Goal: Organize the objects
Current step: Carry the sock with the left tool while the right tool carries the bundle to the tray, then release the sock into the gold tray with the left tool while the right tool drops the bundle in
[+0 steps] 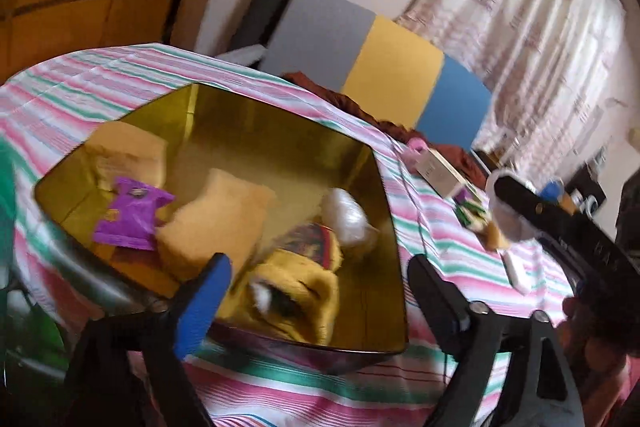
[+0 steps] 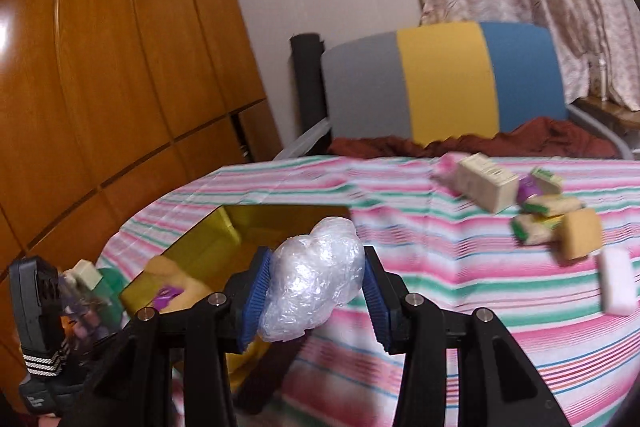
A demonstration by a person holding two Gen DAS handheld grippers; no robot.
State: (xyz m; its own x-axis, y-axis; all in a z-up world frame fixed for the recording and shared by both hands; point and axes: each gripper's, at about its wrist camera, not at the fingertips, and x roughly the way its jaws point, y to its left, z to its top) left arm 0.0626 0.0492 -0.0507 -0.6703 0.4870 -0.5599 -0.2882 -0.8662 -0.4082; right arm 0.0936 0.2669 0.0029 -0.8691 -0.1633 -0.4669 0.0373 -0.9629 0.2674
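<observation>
Striped pink-green-white tablecloth [image 2: 460,267] covers the table, wooden wardrobe behind. My right gripper [image 2: 316,291] pinches a crumpled clear plastic-wrap bundle [image 2: 312,283] between its blue pads, held above the near edge of the shiny gold rectangular tray [image 1: 280,131]; bundle's long axis tilts up toward the right. My left gripper [image 1: 316,287] hangs spread over the tray, nothing between its fingers. Purple wrapper [image 1: 132,215] and yellow sponges lie inside.

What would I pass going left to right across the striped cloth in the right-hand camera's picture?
Gold tray → crumpled plastic bundle held between the fingers → cream box → tan sponge → white bar.
</observation>
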